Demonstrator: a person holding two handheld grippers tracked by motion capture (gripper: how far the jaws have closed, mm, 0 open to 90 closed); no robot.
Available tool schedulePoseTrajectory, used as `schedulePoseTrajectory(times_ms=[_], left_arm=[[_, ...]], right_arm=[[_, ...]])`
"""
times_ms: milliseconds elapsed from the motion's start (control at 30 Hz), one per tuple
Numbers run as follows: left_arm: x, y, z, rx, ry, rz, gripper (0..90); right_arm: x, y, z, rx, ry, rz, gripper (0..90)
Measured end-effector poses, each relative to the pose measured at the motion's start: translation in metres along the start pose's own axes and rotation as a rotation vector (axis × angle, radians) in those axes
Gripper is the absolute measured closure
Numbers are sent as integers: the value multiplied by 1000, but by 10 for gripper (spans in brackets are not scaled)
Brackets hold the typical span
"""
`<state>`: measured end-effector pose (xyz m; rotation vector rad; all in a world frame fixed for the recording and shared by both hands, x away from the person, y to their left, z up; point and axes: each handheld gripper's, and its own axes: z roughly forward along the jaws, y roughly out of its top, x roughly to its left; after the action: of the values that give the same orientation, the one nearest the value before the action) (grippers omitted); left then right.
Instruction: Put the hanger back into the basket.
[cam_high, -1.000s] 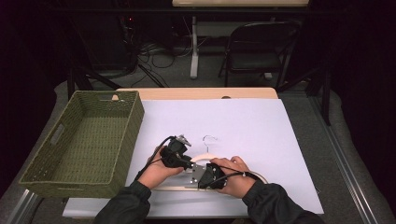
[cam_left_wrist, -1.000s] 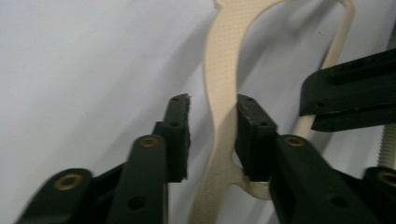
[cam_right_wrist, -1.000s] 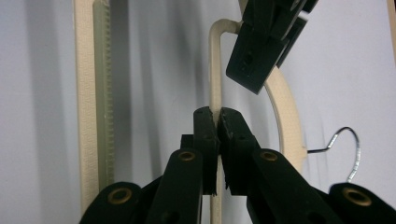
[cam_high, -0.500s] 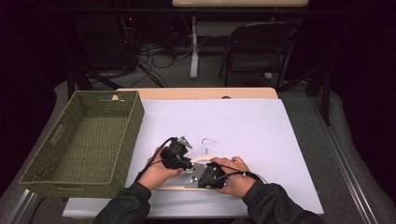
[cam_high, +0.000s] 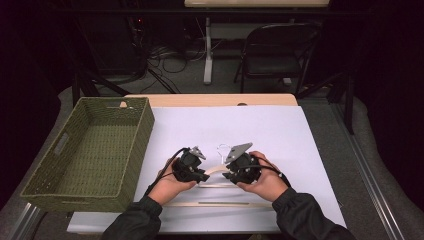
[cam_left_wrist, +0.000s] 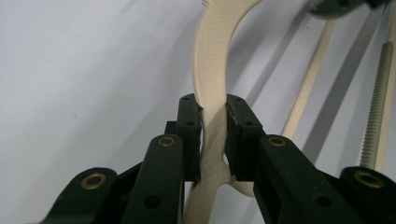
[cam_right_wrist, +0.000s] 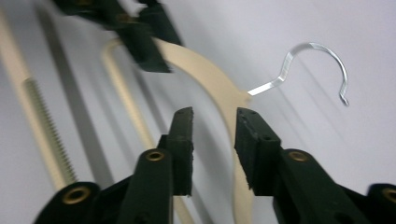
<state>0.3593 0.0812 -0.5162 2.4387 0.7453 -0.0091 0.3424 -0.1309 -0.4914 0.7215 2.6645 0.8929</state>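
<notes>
A pale wooden hanger (cam_high: 215, 170) with a metal hook (cam_high: 222, 148) lies on the white table near the front edge. My left gripper (cam_high: 202, 176) is shut on the hanger's left arm (cam_left_wrist: 212, 56), pads pressing both faces, and its jaws have tightened a little. My right gripper (cam_high: 227, 176) faces it from the right. Its jaws (cam_right_wrist: 214, 114) have just been opening and stand apart, with the hanger's curved arm (cam_right_wrist: 205, 70) passing between them close to the right pad, not pressed. The hook (cam_right_wrist: 317, 60) curls beyond. The left gripper (cam_right_wrist: 140, 42) shows blurred farther off.
A green woven basket (cam_high: 145, 125) stands at the table's left, right beside my left hand. The hanger's lower bar (cam_high: 215, 204) lies near the front edge. A ridged rod (cam_left_wrist: 376, 107) runs alongside. A folding chair (cam_high: 280, 50) and cables are behind the table.
My right gripper has let go of the hanger, opened its jaws and shifted away from the front edge. The left gripper has kept its place and its hold.
</notes>
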Motion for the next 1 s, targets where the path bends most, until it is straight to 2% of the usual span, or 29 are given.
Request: schedulePoseTrajectory(times_ms=[100,167,300,333,400,433,500,567,600,733,833,900,1000], left_arm=[[-1,0,-1,-4,1,1,776],[-2,0,-2,-9,0,2,776],[-2,-1,-3,-14,7,0,776],[-2,-1,-4,-19,-1,-1,777],[-2,-1,-6,-25,-5,-5,778],[-3,-1,-6,-24,-4,-5,778],[-3,-2,-7,-26,-3,-1,778],[-4,-2,-9,-30,-1,0,778],[-4,-2,-11,-37,-5,0,778],[-7,-3,-22,-58,-11,4,779],[-8,-4,-33,-89,-31,-10,777],[-9,-4,-40,-103,-39,-7,744],[-10,-3,-47,-92,-39,10,670]], right_arm=[[-12,-2,5,12,-14,61,622],[-16,-2,9,32,-8,81,601],[-19,-2,21,72,17,95,595],[-19,-2,25,60,26,103,613],[-19,0,26,127,28,72,649],[-16,-2,31,79,18,76,666],[-15,-1,29,108,8,47,683],[-13,0,28,105,6,24,693],[-13,1,25,124,2,12,698],[-6,6,15,82,-29,-75,710],[2,12,1,49,-73,-178,718],[7,16,-6,26,-102,-220,724],[16,21,-16,-14,-136,-313,738]])
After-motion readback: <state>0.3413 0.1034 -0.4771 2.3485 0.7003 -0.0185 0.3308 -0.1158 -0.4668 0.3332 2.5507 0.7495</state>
